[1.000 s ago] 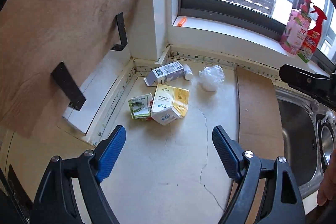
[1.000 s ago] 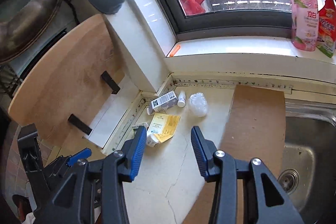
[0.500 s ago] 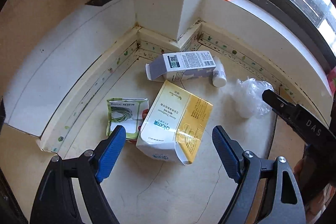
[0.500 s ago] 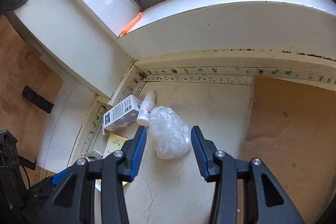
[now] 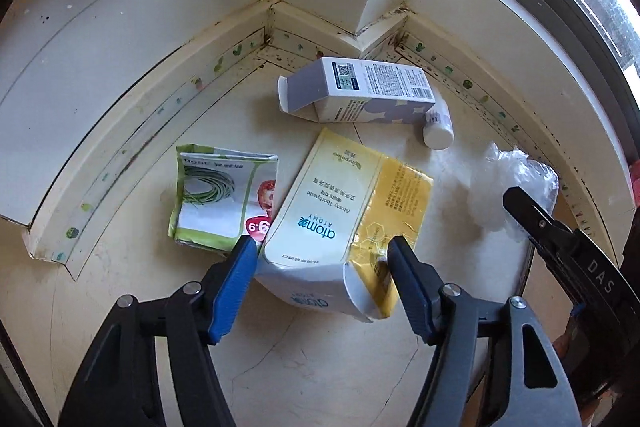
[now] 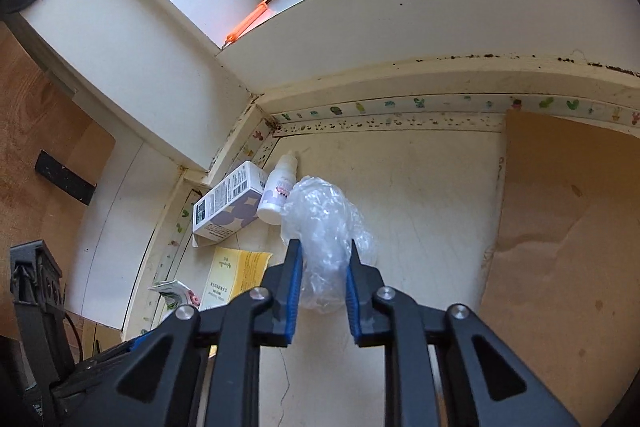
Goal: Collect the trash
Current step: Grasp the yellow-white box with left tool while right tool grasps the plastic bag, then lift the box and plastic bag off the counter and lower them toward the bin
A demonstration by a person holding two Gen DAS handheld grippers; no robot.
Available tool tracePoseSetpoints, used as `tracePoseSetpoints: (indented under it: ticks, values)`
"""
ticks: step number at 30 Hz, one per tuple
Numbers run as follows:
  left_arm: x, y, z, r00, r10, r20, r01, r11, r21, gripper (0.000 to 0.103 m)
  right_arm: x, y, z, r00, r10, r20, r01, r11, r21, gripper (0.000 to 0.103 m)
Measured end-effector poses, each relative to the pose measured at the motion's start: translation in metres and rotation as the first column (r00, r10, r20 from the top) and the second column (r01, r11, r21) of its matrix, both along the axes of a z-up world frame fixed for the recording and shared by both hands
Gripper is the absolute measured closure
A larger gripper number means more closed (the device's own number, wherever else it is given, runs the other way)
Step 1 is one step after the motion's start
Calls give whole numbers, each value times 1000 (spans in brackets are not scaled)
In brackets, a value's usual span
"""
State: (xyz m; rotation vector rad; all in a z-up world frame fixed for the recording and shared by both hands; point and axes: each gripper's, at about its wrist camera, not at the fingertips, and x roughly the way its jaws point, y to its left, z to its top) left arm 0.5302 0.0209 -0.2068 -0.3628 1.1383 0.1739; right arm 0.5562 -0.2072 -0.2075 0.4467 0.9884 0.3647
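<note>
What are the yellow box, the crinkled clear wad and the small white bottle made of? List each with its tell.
Yellow toothpaste box: printed cardboard, slightly glossy; creased panels and an open end flap show it.
Clear wad: thin plastic film, shiny and see-through, crumpled into folds, pinched by the right gripper.
Small white bottle: probably plastic, smooth and opaque, with a printed label.

Between your left jaws lies the yellow-and-white toothpaste box (image 5: 344, 215), printed "atom美 ATOMY", "Atomy Toothpaste" and "propolis", with "atom美" repeated on its near end flap. Just left of those jaws, the green packet (image 5: 222, 203) shows "9.9" in a pink badge. To the right of them, the black arm of the right gripper (image 5: 576, 259) bears "DAS".
</note>
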Motion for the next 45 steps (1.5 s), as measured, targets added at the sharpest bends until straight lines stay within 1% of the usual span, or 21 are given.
tracePoseSetpoints:
  ticks: [4, 7, 9, 11, 15, 20, 21, 22, 23, 29, 33, 40, 42, 45]
  values:
    - [4, 0, -7, 999, 27, -28, -28, 1000, -14, 35, -8, 0, 4, 1000, 15, 15, -14, 1000, -10, 84]
    - [5, 0, -12, 998, 49, -47, -50, 998, -22, 21, -12, 1, 6, 999, 30, 13, -30, 999, -12, 84]
    - [4, -1, -14, 997, 58, -60, -58, 998, -11, 21, -16, 1, 7, 999, 38, 10, -38, 999, -3, 84]
    - [2, -3, -17, 996, 54, -66, -55, 998, -17, 20, -20, 1, 8, 999, 44, 14, -44, 999, 1, 84]
    - [-2, -5, -21, 995, 65, -76, -69, 996, -51, 20, -28, 2, 11, 998, 53, 17, -53, 999, 4, 84]
    - [-9, -10, -19, 995, 83, -63, -89, 992, -93, 21, -35, -2, 13, 999, 52, 14, -52, 999, 7, 84]
    - [-10, -12, -19, 995, 82, -60, -87, 992, -92, 22, -37, -2, 13, 999, 51, 12, -51, 999, 6, 84]
    - [-11, -14, -18, 995, 79, -57, -83, 993, -82, 29, -39, -3, 12, 999, 51, 9, -51, 999, 5, 84]
    - [-12, -17, -17, 996, 70, -51, -74, 995, -71, 40, -41, -4, 10, 999, 51, 5, -51, 999, 5, 84]
    - [-18, -21, -15, 998, 63, -25, -65, 994, -85, 41, -53, -10, 7, 999, 52, -3, -52, 999, -1, 84]
    - [-32, -18, -6, 999, 35, -2, -35, 998, -58, 42, -65, -13, 11, 998, 57, 8, -57, 998, -4, 84]
    - [-74, -13, 19, 999, -26, 41, 27, 1000, -14, 44, -98, -5, 23, 997, 70, 18, -70, 997, -11, 84]
    - [-90, -11, 26, 998, -45, 54, 45, 999, 0, 44, -112, 1, 28, 997, 75, 24, -74, 997, -21, 84]
    - [-115, -8, 36, 995, -68, 70, 68, 998, 1, 45, -134, 8, 35, 997, 77, 31, -76, 997, -26, 84]
